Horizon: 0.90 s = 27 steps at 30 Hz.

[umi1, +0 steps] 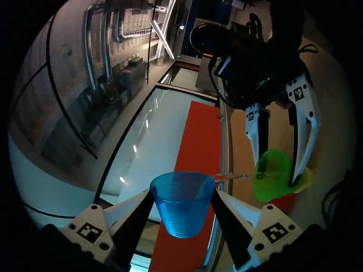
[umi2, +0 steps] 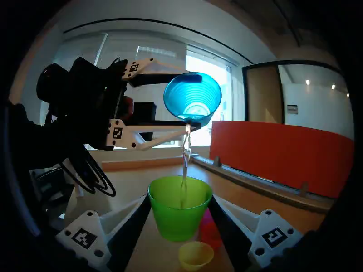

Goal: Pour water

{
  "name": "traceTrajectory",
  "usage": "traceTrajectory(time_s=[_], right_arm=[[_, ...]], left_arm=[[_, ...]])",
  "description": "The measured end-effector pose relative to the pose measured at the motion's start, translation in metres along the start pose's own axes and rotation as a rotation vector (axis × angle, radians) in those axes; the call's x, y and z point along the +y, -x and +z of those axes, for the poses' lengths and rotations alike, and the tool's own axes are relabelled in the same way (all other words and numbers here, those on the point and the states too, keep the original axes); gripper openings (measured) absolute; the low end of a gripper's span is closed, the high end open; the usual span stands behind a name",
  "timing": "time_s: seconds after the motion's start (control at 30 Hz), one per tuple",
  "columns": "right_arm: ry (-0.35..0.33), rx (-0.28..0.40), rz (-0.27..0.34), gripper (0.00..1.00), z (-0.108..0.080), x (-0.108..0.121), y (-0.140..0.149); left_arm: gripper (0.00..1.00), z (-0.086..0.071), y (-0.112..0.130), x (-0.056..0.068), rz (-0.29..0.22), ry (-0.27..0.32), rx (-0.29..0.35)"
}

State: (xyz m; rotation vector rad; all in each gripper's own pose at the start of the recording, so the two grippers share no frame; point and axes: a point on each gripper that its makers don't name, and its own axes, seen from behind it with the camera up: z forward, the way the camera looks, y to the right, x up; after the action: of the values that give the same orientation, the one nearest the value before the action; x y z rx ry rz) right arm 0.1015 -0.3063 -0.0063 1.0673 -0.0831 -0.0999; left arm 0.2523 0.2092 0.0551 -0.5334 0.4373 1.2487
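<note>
Blue cup [umi1: 183, 206], clamped between the left gripper's [umi1: 183, 194] fingers, is tipping water [umi2: 185, 154] into the green cup [umi2: 180, 215], which the right gripper [umi2: 179, 199] is gripping above a yellow cup [umi2: 195, 255] on the wooden table [umi2: 254, 199].

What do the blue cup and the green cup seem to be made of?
The blue cup is probably translucent plastic with a glossy finish: light passes through its wall, and fine ridges ring it. The green cup is likely the same plastic, smooth and translucent: its wall glows with light.
</note>
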Motion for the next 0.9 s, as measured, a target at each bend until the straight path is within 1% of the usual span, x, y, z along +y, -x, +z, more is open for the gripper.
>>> traceTrajectory(time_s=[0.3, 0.9], right_arm=[[0.003, 0.004, 0.000, 0.90, 0.0004, 0.0009, -0.0016], [0.010, 0.010, -0.002, 0.90, 0.0020, 0.0049, -0.0045]], left_arm=[[0.86, -0.0023, -0.0021, -0.0021, 0.020, 0.000, 0.003], [0.86, -0.0024, -0.0066, -0.0018, 0.067, -0.009, 0.012]])
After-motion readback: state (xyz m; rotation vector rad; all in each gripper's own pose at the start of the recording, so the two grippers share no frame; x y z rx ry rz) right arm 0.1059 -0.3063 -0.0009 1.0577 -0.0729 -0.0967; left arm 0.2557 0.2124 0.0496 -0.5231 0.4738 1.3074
